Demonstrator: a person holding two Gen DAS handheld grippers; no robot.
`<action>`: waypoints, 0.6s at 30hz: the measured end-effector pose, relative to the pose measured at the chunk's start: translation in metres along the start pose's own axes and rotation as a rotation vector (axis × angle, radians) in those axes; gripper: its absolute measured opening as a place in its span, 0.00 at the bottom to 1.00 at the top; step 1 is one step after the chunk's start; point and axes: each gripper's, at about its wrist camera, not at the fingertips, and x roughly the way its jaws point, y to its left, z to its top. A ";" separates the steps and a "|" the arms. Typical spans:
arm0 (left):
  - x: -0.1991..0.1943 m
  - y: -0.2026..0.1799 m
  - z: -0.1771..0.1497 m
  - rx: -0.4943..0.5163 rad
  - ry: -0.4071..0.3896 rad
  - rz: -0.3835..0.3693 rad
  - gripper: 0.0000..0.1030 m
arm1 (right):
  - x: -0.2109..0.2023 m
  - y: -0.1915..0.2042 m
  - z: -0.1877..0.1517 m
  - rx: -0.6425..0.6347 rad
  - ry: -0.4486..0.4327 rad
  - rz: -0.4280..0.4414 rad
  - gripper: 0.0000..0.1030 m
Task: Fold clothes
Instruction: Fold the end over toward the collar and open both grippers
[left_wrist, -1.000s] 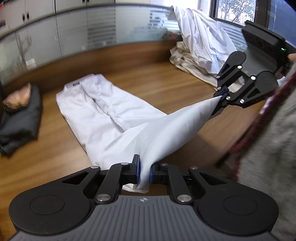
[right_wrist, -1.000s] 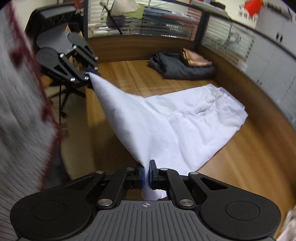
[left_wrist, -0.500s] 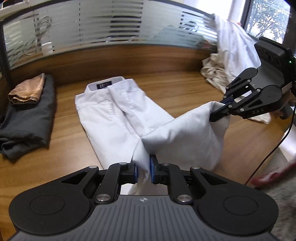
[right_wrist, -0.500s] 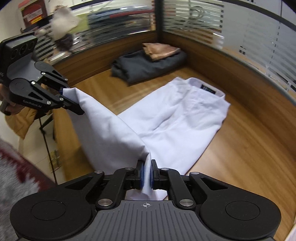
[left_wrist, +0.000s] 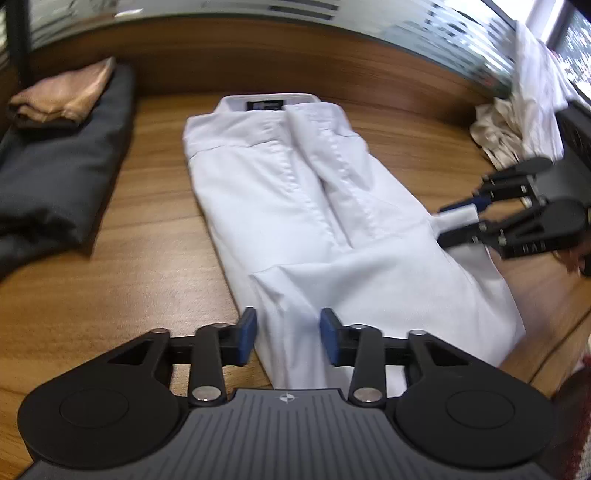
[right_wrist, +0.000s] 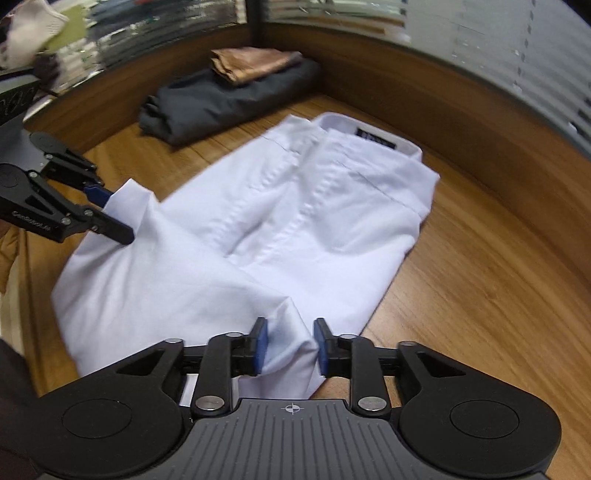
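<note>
White trousers (left_wrist: 306, 206) lie on the wooden bench (left_wrist: 129, 280), lower half folded up over the top half, waistband at the far end by the bench's back wall. Left tongs (left_wrist: 288, 334) are opening, pads spread with the fold's near corner loose between them, not pinched. Right tongs (right_wrist: 288, 343) are also opening, cloth bunched between the pads but not pressed. Dark folded garment (left_wrist: 55, 177) with a tan one (left_wrist: 62, 92) on top sits left of the trousers. Risk: cloth may snag on a pad as the tongs pull away, dragging the fold askew. The folded layer's edge reaches the bench edge and could slide off.
</note>
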 end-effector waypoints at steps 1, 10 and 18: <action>-0.001 0.004 0.000 -0.032 -0.005 -0.014 0.46 | 0.001 -0.001 -0.001 0.008 -0.002 -0.006 0.37; -0.061 0.007 0.005 -0.224 -0.218 -0.026 0.34 | -0.047 -0.002 -0.002 0.110 -0.139 -0.094 0.36; -0.039 -0.035 0.005 -0.081 -0.181 -0.030 0.15 | -0.054 0.009 -0.005 0.134 -0.135 -0.031 0.18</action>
